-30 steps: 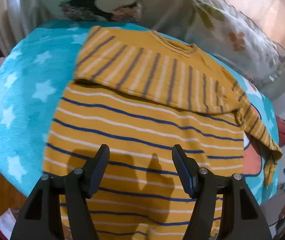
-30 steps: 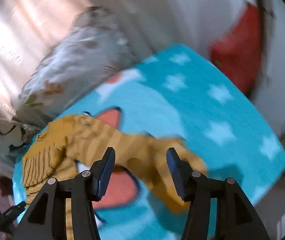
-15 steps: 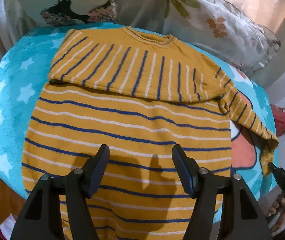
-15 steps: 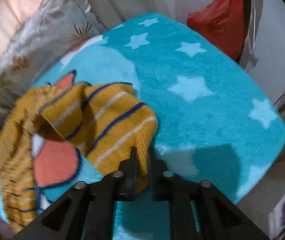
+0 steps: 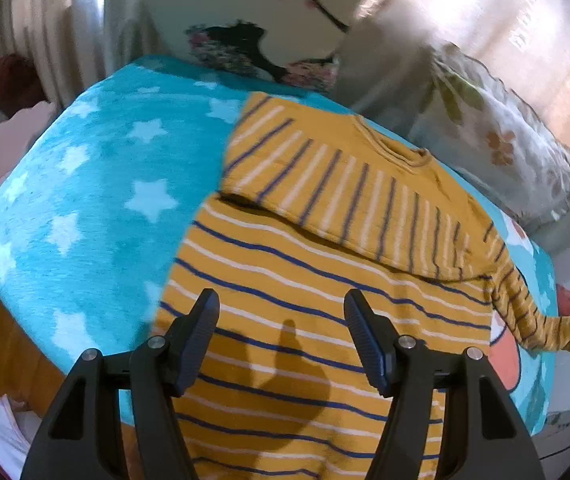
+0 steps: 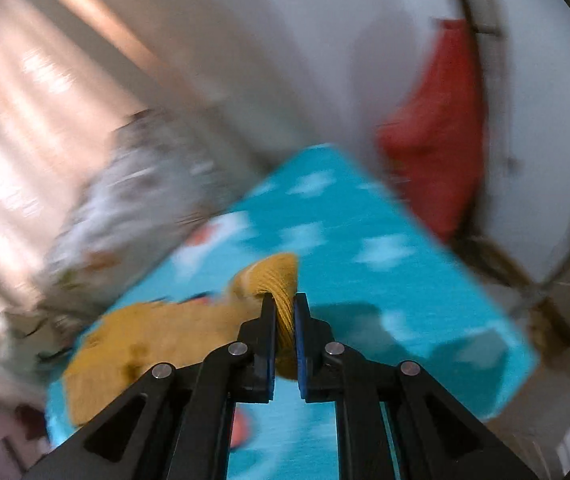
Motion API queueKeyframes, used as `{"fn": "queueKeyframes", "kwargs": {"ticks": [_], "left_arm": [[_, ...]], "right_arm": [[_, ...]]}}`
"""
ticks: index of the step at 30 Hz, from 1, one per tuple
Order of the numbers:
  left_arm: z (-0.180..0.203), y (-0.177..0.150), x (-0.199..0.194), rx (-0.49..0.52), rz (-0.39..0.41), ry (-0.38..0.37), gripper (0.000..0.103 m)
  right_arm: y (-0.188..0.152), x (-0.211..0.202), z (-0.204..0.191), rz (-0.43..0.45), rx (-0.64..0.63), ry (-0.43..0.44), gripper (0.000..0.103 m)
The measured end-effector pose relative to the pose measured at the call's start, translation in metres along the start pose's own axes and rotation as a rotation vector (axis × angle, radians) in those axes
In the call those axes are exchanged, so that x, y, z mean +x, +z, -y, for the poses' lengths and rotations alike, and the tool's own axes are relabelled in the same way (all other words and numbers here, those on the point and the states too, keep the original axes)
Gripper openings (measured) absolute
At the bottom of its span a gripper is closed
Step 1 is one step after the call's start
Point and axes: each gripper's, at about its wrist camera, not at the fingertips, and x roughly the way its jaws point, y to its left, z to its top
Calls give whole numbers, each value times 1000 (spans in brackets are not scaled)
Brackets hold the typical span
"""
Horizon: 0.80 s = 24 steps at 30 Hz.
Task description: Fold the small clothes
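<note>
A curtained wall and pale room close in behind a bed covered by a turquoise star-print blanket [image 5: 85,184]; the right wrist view is smeared with motion blur, so its background reads only as streaks and a red bag [image 6: 441,152] by the wall. Two pillows lean at the head: a printed one [image 5: 261,28], cut off at the top, and a floral one [image 5: 497,140]. No writing can be read. The mustard striped sweater [image 5: 305,292] lies flat on the blanket, its top part folded down over the body; only the left wrist view shows this. The left gripper [image 5: 281,336] hangs over the sweater's body, jaws wide and empty. The right gripper [image 6: 284,320] has its jaws clamped on the sleeve cuff [image 6: 281,276], lifted off the blanket.
</note>
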Motion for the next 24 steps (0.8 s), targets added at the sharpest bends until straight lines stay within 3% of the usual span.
{"fn": "queueKeyframes", "kwargs": {"ticks": [7, 9, 13, 16, 24], "left_arm": [[-44, 12, -2, -24, 1, -5, 64], [-60, 19, -4, -17, 9, -2, 64], [-92, 31, -5, -9, 16, 10, 64], [-117, 37, 1, -13, -3, 18, 64], [-167, 47, 24, -24, -65, 26, 64]], "right_arm": [[-51, 89, -177, -279, -105, 373, 8], [-72, 115, -228, -343, -144, 431, 8], [-117, 173, -326, -440, -250, 465, 8], [-156, 228, -383, -512, -295, 444, 9], [-230, 332, -442, -651, -322, 345, 9]]}}
